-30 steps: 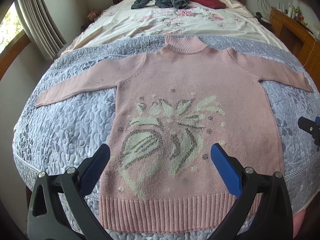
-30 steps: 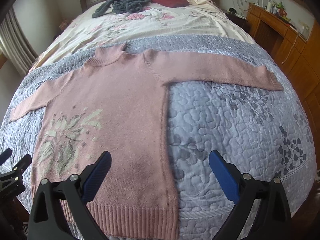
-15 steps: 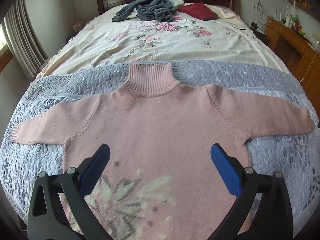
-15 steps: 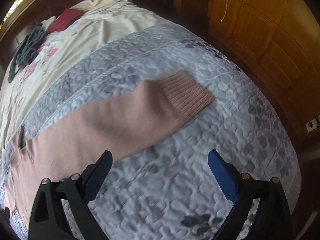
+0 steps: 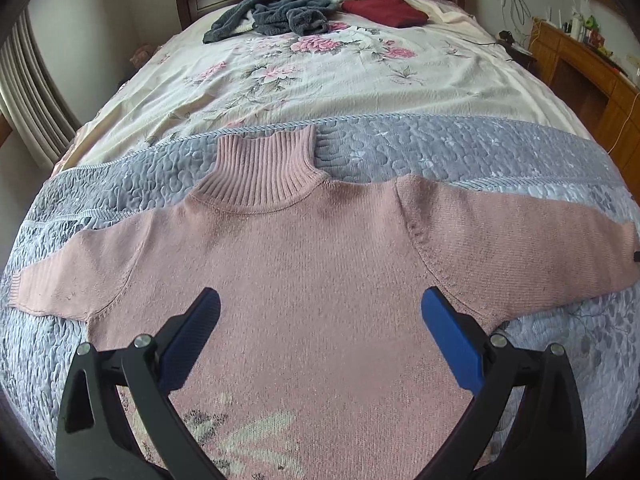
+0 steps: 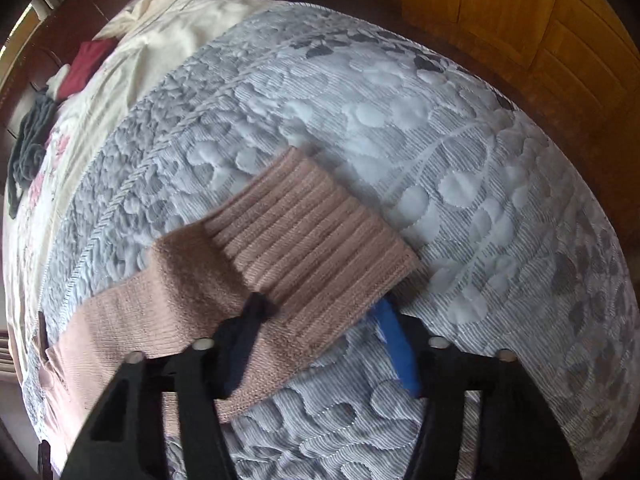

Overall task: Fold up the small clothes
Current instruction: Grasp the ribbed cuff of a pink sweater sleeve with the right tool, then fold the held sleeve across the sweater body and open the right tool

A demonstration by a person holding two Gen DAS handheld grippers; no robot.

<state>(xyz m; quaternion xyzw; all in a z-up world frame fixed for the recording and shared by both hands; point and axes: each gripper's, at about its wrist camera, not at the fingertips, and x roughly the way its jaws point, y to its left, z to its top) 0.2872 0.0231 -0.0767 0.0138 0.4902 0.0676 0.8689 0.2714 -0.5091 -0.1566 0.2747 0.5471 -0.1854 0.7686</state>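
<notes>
A pink knit sweater (image 5: pixel 320 256) lies flat, front up, on the grey quilted bedspread (image 5: pixel 460 148), with its ribbed collar (image 5: pixel 264 172) pointing up the bed and both sleeves spread out. My left gripper (image 5: pixel 320 300) hovers open over the chest, nothing between its blue fingers. In the right wrist view the ribbed cuff (image 6: pixel 316 240) of the right sleeve lies between the fingers of my right gripper (image 6: pixel 320 314). Its jaws stand part way closed around the cuff. The left finger rests on the sleeve, and the blue right finger (image 6: pixel 394 340) sits at the cuff's edge.
A dark grey garment (image 5: pixel 280 10) and a folded red one (image 5: pixel 384 8) lie near the wooden headboard on a floral sheet (image 5: pixel 304 76). Wooden cabinets (image 6: pixel 520 12) stand close beside the bed's right edge, and curtains (image 5: pixel 24 92) hang at the left.
The left gripper moved up from the hem to the chest. The right gripper swung to the right sleeve's end, came down onto the cuff, and its jaws narrowed around it.
</notes>
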